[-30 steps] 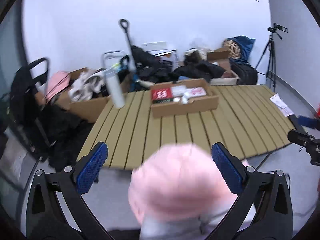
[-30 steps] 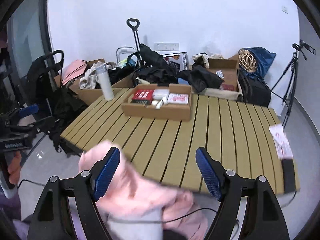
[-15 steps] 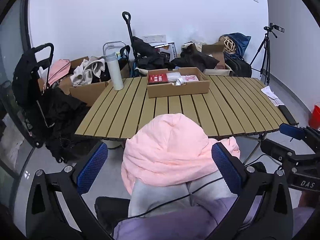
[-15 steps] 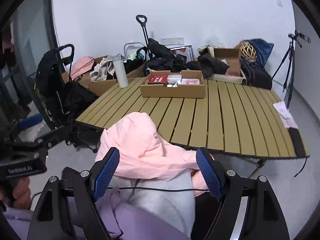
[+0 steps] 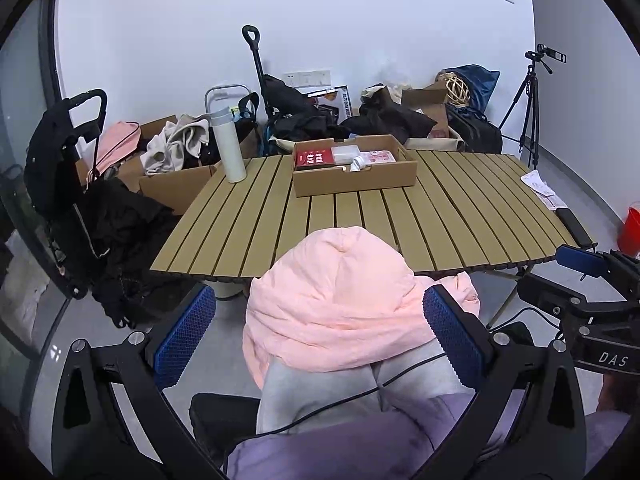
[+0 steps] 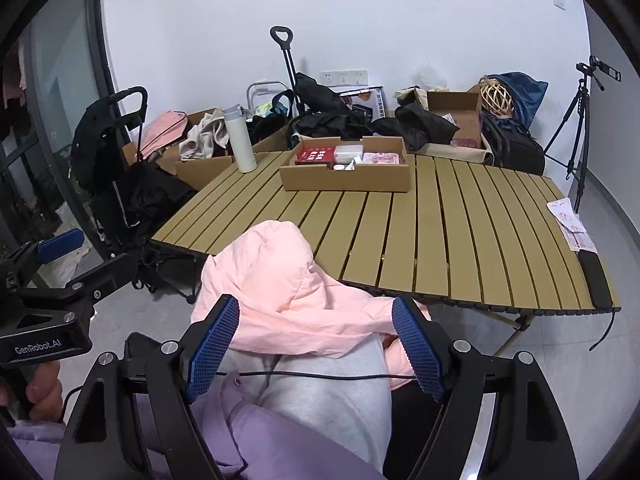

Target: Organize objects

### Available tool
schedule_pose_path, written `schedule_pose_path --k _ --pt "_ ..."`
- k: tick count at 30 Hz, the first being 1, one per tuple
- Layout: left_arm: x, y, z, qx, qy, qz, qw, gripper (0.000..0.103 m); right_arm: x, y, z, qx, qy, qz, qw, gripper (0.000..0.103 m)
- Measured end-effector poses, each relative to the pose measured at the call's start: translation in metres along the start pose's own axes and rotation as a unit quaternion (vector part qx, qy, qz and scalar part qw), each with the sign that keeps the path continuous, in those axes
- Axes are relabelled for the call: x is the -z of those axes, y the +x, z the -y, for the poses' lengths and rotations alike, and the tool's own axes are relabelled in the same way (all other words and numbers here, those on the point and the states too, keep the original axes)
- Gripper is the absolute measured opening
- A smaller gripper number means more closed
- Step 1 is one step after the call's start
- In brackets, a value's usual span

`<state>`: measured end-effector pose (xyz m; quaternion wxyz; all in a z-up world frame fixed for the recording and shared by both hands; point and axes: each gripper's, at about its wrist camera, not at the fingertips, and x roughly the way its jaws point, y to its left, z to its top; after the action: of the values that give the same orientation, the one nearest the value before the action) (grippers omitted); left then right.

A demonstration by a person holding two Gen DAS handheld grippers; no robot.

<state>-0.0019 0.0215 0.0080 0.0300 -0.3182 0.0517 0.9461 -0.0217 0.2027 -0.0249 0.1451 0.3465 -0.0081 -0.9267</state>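
- Target, as I judge it: soft pink puffy hooded jacket (image 5: 340, 300), bunched on the person's grey-trousered lap (image 6: 332, 396), just off the near edge of the tan slatted folding table (image 5: 440, 216). Not on the table.
- Left gripper (image 5: 320, 336): blue pads spread wide, jacket sits in the gap, neither pad pressing. Holding nothing.
- Right gripper (image 6: 316, 346): also wide; pink fabric lies between and under the pads, no grip visible.
- Handling guess: light, limp, compressible, smooth shell likely a bit slippery. It will drape and sag, so one pinch point won't control it.
- Where to grab: the raised hood lump at 12 o'clock from the left gripper; a thick fold or hem at 12 o'clock from the right. Pinch doubled fabric, not a single layer.
- Watch the thin black cable (image 6: 320, 376) crossing the lap below the jacket; don't catch it.
- Brown cardboard tray of small boxes (image 5: 354, 172) at 12 o'clock on the table's far side; white insulated bottle (image 5: 229, 144) at 11.
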Motion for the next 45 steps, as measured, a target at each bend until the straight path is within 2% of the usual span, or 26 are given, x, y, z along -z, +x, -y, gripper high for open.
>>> schedule_pose_path --k 45 --pt "-0.0001 -0.0022 -0.0015 -0.003 -0.005 -0.003 1.0 0.103 -0.0014 -0.0019 0.003 0.004 -0.002 0.0 1.0 0.082"
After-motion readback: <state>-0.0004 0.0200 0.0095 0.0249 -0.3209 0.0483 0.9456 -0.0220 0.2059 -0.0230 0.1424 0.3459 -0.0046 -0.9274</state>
